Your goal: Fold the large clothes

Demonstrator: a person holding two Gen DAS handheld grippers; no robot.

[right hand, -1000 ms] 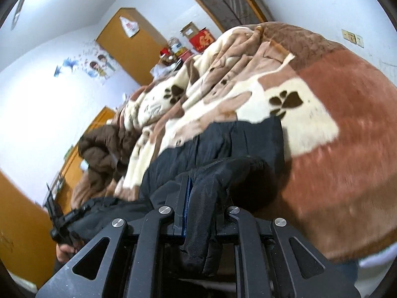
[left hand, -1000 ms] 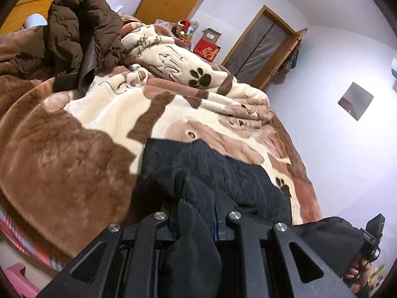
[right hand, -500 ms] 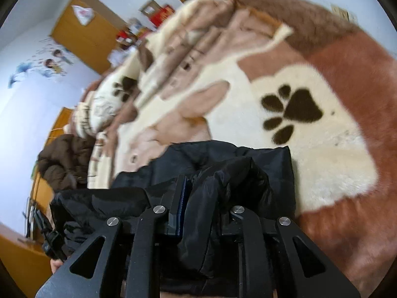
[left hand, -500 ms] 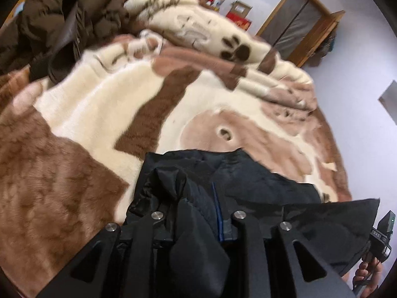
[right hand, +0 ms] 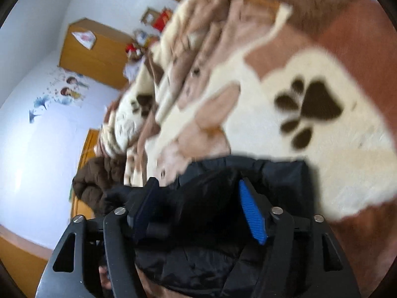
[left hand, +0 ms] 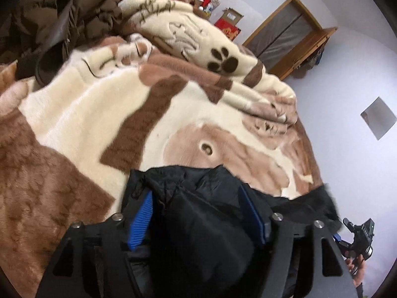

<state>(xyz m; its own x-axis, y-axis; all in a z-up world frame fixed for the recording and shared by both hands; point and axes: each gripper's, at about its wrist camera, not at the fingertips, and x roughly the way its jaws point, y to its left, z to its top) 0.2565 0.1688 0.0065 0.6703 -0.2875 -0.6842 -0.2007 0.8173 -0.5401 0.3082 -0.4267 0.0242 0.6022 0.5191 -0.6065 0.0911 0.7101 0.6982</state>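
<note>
Left gripper (left hand: 198,208): jaws wide, just opened, black jacket (left hand: 198,223) loose between blue pads (left hand: 140,221). Right gripper (right hand: 198,203): same, jaws wide, just opened, pads off cloth. Jacket lying on blanket (left hand: 82,114), bed edge, at 6 o'clock. Brown coat (left hand: 57,17) at 11 o'clock.

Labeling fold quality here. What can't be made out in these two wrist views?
- Black jacket: near half cut off by the bottom edge and the left gripper; fold edges unreadable.
- Right wrist view: motion blur smears the blanket and jacket seams.
- Right gripper: jaws just opened, fabric between; contact with the pads unclear.
- Brown coat: cropped at the top.
</note>
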